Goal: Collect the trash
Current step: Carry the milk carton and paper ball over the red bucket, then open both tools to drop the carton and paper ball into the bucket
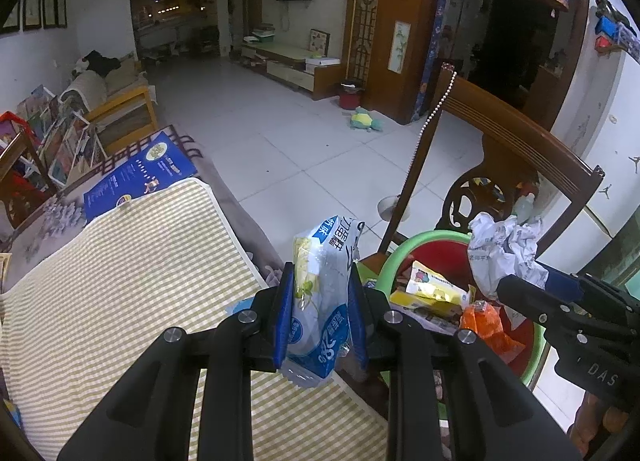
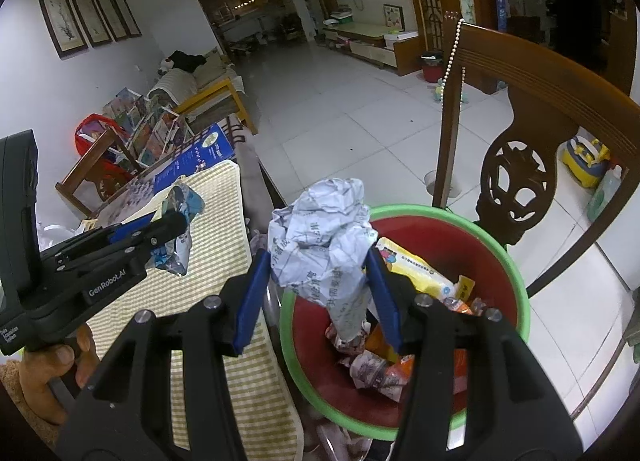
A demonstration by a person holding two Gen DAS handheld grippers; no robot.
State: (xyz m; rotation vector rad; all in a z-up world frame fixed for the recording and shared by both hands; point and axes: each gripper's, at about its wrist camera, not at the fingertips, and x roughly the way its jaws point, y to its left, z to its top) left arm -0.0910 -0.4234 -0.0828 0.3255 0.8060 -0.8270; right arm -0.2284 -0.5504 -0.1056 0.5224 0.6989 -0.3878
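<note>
Left gripper (image 1: 320, 301) clamped on plastic wrapper (image 1: 320, 293), above checked mat (image 1: 120, 261) near basin (image 2: 504, 261). Right gripper (image 2: 316, 285) pinching crumpled paper (image 2: 320, 237) over basin rim. Carry both past rim, centre above other rubbish, then release, paper first.

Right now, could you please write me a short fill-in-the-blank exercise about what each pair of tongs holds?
The left tongs grip a blue-and-white plastic ____.
The right tongs hold a crumpled ball of printed ____.
The red basin holding trash has a ____ rim.

Missing words: wrapper; paper; green
</note>
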